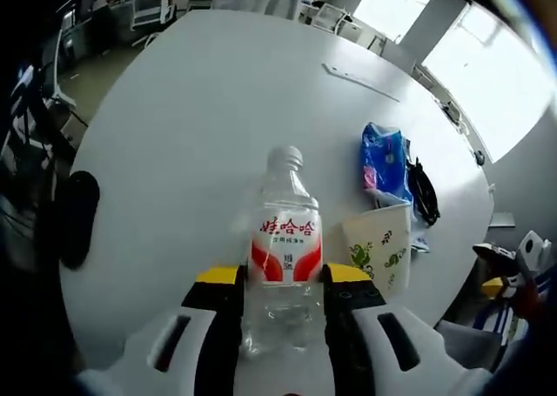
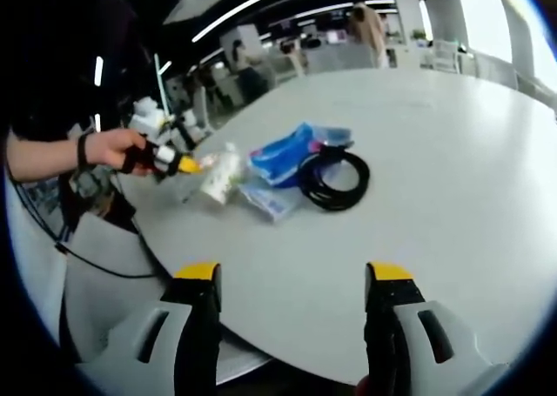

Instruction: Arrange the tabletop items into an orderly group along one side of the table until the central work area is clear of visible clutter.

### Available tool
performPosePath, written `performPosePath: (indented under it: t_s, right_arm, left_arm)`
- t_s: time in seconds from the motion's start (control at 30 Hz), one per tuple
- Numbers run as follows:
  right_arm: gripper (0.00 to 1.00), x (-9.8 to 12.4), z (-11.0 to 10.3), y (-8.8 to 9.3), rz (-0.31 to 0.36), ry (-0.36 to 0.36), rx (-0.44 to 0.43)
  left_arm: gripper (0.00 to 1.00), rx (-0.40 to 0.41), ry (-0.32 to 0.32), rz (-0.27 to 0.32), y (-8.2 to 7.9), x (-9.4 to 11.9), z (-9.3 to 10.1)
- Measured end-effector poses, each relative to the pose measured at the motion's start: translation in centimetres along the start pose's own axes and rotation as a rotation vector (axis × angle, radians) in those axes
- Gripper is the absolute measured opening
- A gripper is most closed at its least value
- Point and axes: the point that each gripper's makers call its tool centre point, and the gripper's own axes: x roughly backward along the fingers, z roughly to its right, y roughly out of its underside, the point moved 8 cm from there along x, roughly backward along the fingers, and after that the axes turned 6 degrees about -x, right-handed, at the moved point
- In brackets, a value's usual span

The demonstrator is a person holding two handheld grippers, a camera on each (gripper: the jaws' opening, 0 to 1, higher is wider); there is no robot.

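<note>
Because the white table is broad and mostly bare, the clutter gathers near one edge: a blue packet, a coiled black cable and a paper cup. The left gripper pinches a clear water bottle at its lower body; it looks light, thin-walled and slippery, so grip gently below the label. The right gripper hangs spread over the table's near edge.
</note>
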Motion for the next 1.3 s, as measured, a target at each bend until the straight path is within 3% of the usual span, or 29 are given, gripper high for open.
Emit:
performPosePath:
  t_s: [0.3,0.6,0.8,1.03,1.3]
  right_arm:
    - [0.66,-0.4,-0.6,0.0,-0.01,-0.027,0.018]
    - [0.66,-0.2,-0.6,-0.1,-0.017,-0.034,0.022]
    - [0.66,-0.2,-0.5,0.0,-0.017,-0.031,0.016]
    - [0.66,0.2,-0.1,0.2,-0.023,-0.02,0.008]
    - [0.67,0.3,0.3,0.0,-0.017,-0.007,0.001]
  left_arm:
    - [0.37,0.034,-0.008,-0.028,0.8,0.0,-0.1]
    - [0.49,-0.033,-0.007,-0.021,-0.8,-1.3,0.7]
    - [0.48,-0.077,-0.024,-0.07,-1.5,-2.4,0.7]
    - [0.48,-0.059,-0.03,-0.121,-1.9,-3.6,0.2]
    - [0.41,-0.052,-0.034,-0.102,-2.2,-3.4,0.1]
